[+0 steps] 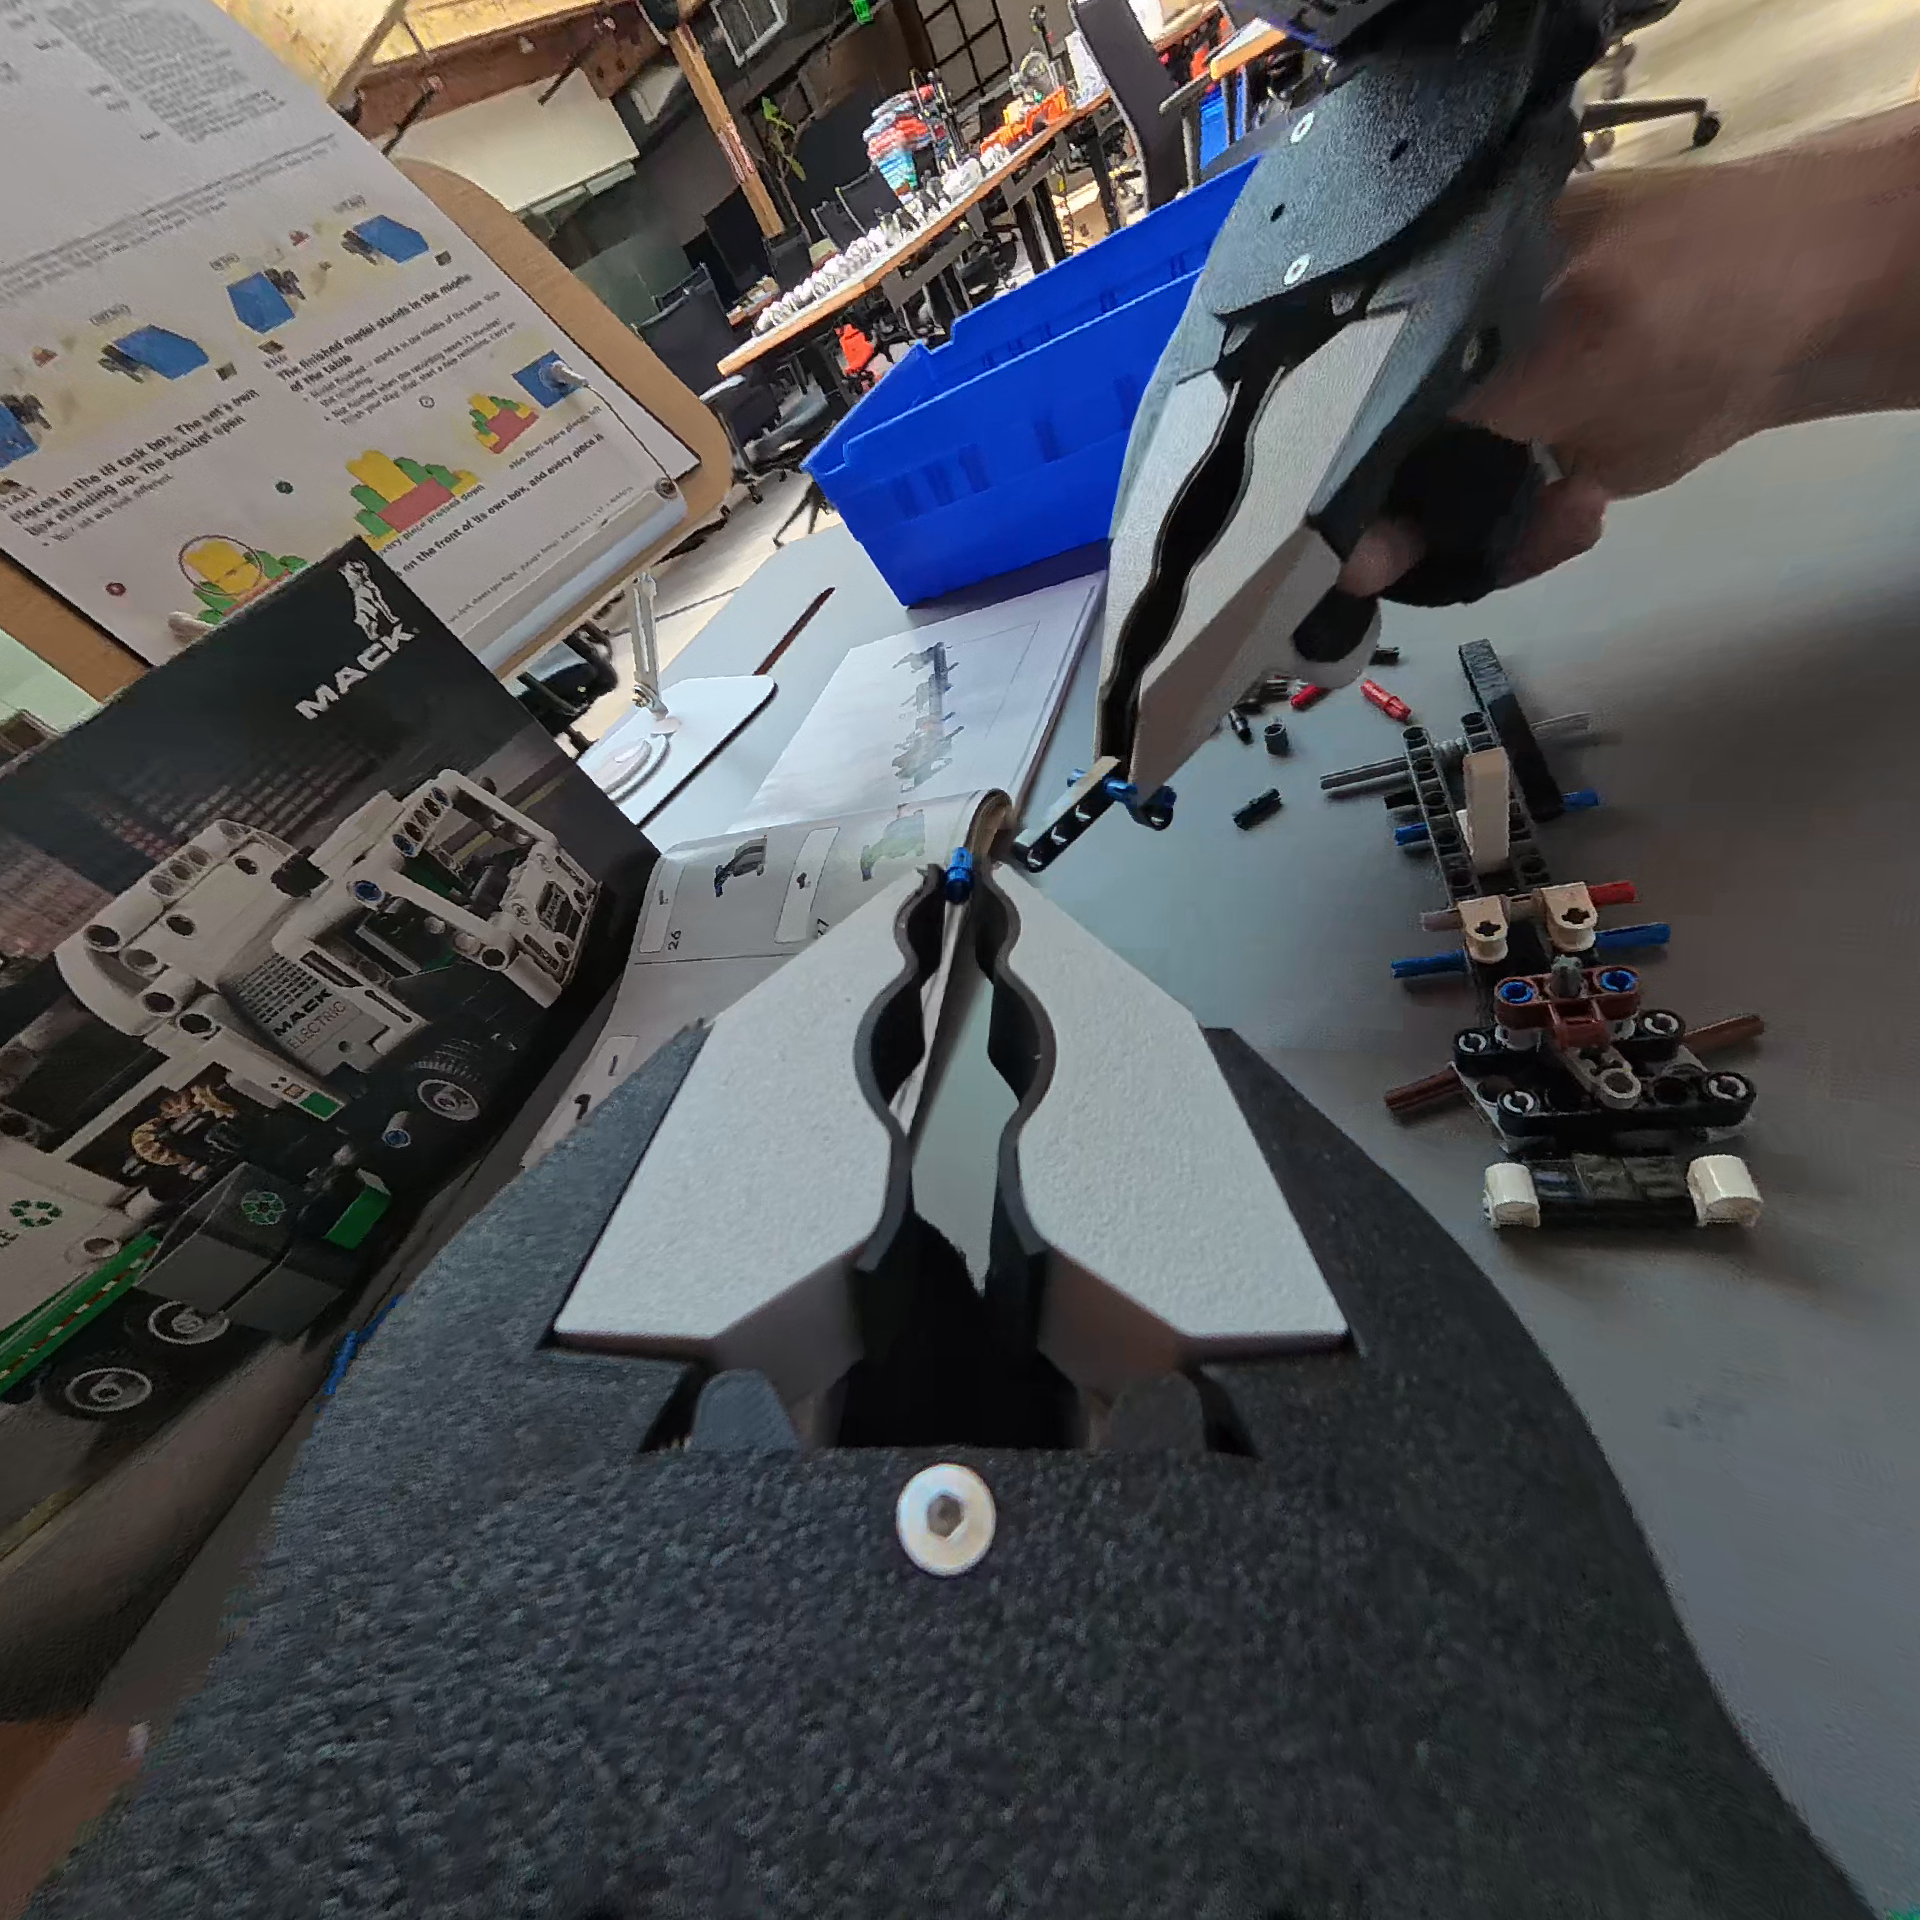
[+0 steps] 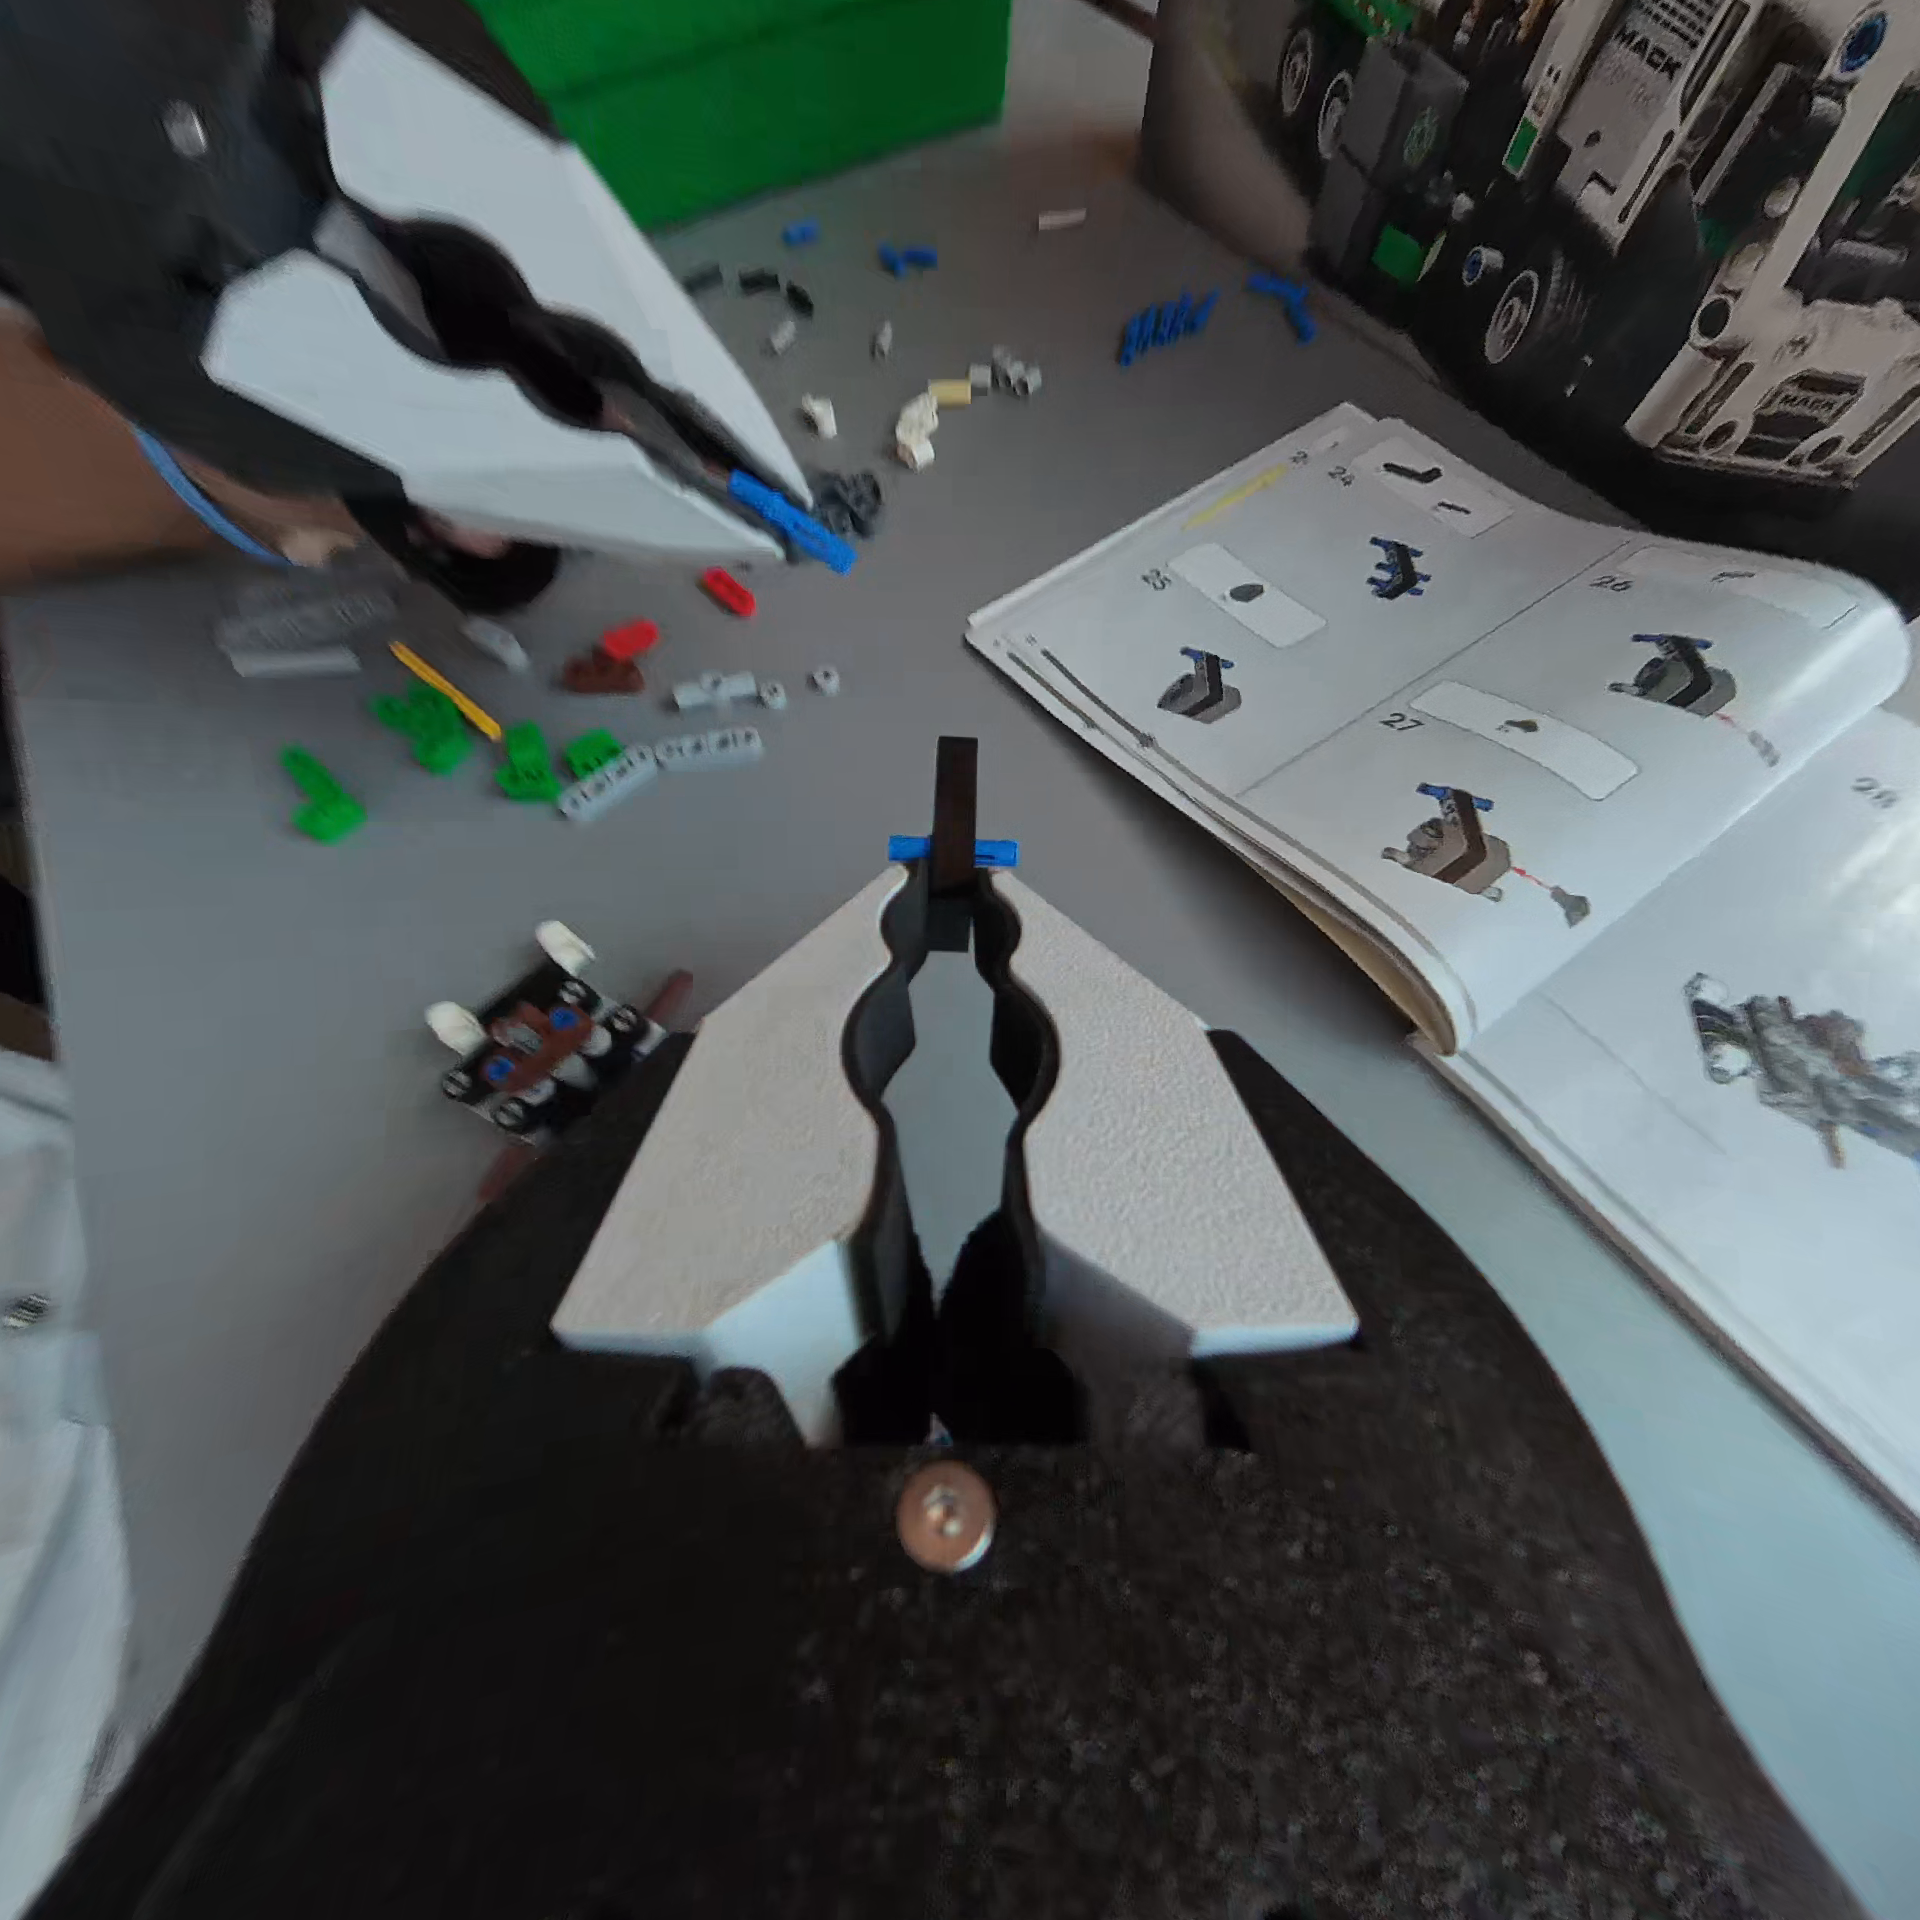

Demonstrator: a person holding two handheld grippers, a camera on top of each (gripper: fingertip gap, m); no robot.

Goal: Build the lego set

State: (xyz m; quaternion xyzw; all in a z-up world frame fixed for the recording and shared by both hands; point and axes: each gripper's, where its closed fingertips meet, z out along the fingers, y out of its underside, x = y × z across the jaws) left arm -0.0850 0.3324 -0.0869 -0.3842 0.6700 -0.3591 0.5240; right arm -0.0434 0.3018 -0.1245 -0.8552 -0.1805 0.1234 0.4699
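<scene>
My left gripper (image 1: 961, 883) is shut on a small blue pin (image 1: 958, 871) that sticks out at its fingertips; the right wrist view shows the same gripper (image 2: 779, 520) at upper left with the blue pin (image 2: 795, 528) in its tips. My right gripper (image 2: 951, 883) is shut on a black beam (image 2: 956, 800) that points forward, with a blue pin (image 2: 997, 852) crosswise through it. In the left wrist view the right gripper (image 1: 1127, 774) hangs tilted just ahead and to the right, a hand behind it, and the beam (image 1: 1070, 826) lies close to my left tips without touching them.
An open instruction booklet (image 2: 1455, 675) lies on the grey table (image 1: 1247, 987). A partly built chassis (image 1: 1558, 987) lies to the right. Loose green, grey, red and blue pieces (image 2: 520, 727) are scattered about. A blue bin (image 1: 997, 447), a green bin (image 2: 769, 94) and a truck-picture box (image 1: 260, 935) stand around. The gap from one gripper's tips to the other's is roughly 7 cm.
</scene>
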